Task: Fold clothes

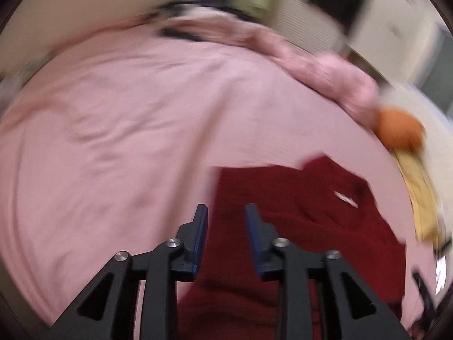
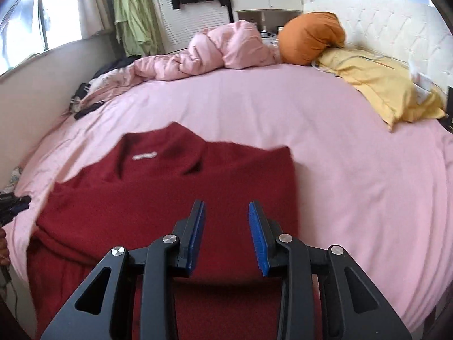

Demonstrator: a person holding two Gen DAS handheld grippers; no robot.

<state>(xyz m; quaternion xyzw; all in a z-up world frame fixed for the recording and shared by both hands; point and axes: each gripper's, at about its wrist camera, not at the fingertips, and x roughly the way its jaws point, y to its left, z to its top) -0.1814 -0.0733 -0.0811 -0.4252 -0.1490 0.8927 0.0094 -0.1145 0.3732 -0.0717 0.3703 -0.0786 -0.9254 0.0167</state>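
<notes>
Right wrist view: red sweater [image 2: 175, 192] lies flat on the pink sheet [image 2: 354, 170] beneath spread, empty fingers [image 2: 256, 221].

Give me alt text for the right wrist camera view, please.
A dark red sweater lies spread on a pink bedsheet, with the open, empty right gripper above it. Beyond are an orange pillow and a yellow pillow.
</notes>
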